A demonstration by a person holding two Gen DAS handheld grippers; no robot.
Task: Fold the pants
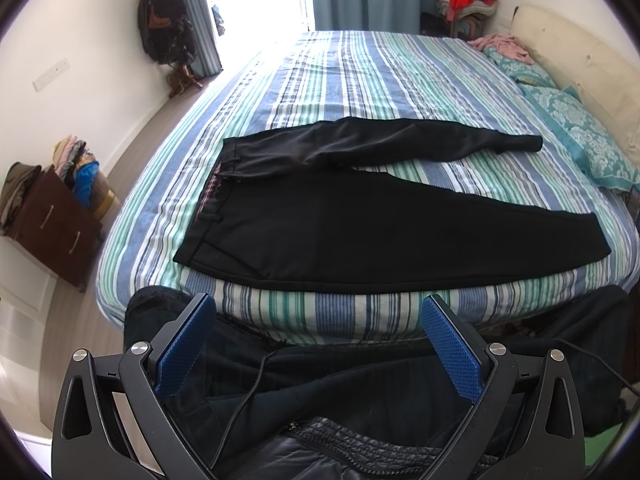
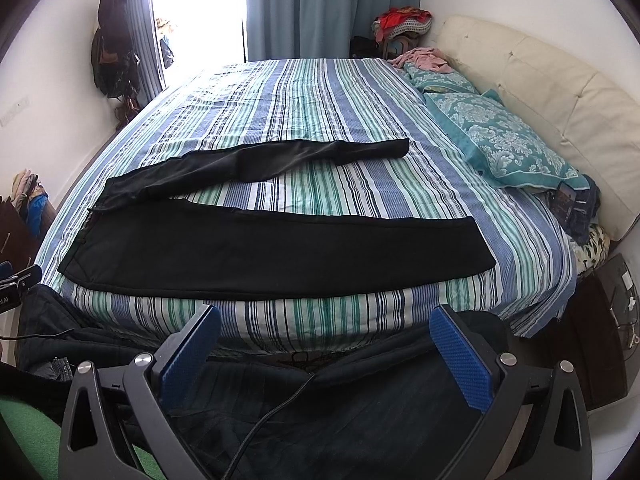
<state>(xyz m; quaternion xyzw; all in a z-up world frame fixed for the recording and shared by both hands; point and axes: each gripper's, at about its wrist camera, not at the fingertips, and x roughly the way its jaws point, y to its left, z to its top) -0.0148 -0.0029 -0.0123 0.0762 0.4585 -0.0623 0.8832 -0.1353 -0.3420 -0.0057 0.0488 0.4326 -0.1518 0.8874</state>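
Pants [image 1: 320,236] lie flat mid-frame on the bed [image 1: 360,72], legs splayed in a V — laid out for folding. Left hand-held gripper [image 1: 318,344] and right hand-held gripper [image 2: 326,354] low in frame, jaws wide apart, empty — likely staged for approach.

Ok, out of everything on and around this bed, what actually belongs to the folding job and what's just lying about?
For the job:
- black pants, spread flat on the striped bed, legs apart
- left gripper, fingers open, short of the bed
- right gripper, fingers open, short of the bed

Lying about:
- teal pillows
- pink garment beside the pillows
- clothes pile in the far corner
- brown dresser
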